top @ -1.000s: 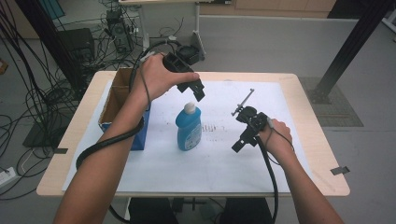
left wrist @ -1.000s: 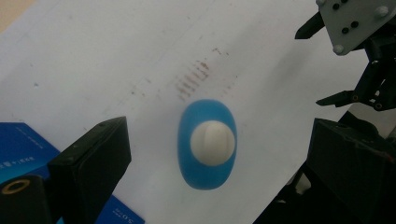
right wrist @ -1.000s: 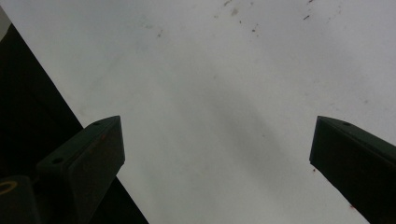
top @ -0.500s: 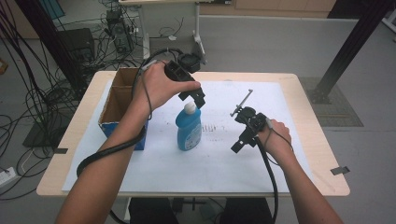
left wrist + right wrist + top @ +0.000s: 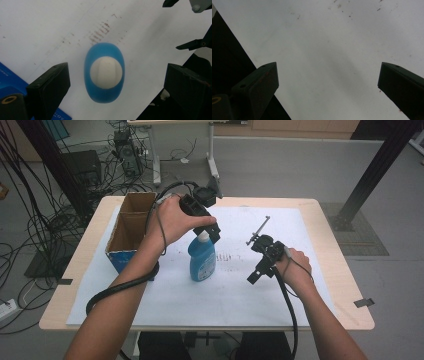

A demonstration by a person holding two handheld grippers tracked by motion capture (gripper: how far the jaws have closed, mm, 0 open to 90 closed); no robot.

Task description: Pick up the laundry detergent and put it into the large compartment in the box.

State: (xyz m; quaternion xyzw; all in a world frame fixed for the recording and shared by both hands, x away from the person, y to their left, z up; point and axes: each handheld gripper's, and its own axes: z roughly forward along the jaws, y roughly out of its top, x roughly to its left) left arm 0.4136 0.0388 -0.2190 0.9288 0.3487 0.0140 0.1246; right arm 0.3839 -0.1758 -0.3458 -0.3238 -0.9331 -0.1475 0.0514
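While the left gripper (image 5: pixel 212 231) hangs directly above the blue bottle (image 5: pixel 202 259), its jaws stand wide apart and hold nothing, one on each side of the white cap (image 5: pixel 106 72) as seen from the left gripper view. Bottle: upright on the white sheet (image 5: pixel 165 300) that covers the table (image 5: pixel 340 290), just to the right of the cardboard box (image 5: pixel 126 232), which is the reference point here. Right gripper (image 5: pixel 255 276): well to the right of the box, beyond the bottle, resting low over bare sheet, jaws also spread wide and empty. Stains: a patch of brownish marks (image 5: pixel 231 261) on the sheet, on the far side of the bottle from the box. Risks, as judged from this position: the bottle is tall and narrow at the top, so a descent that is off centre could catch the cap with one jaw and tip the bottle, most likely toward the box or onto the stained patch. A close on the rounded cap alone may slip, since the surface looks smooth and domed; a grip lower on the neck seems safer. The box wall stands close enough that a sideways swing with the bottle could knock it. The trailing cable (image 5: pixel 120 287) near the box could drag across the sheet and shift it.
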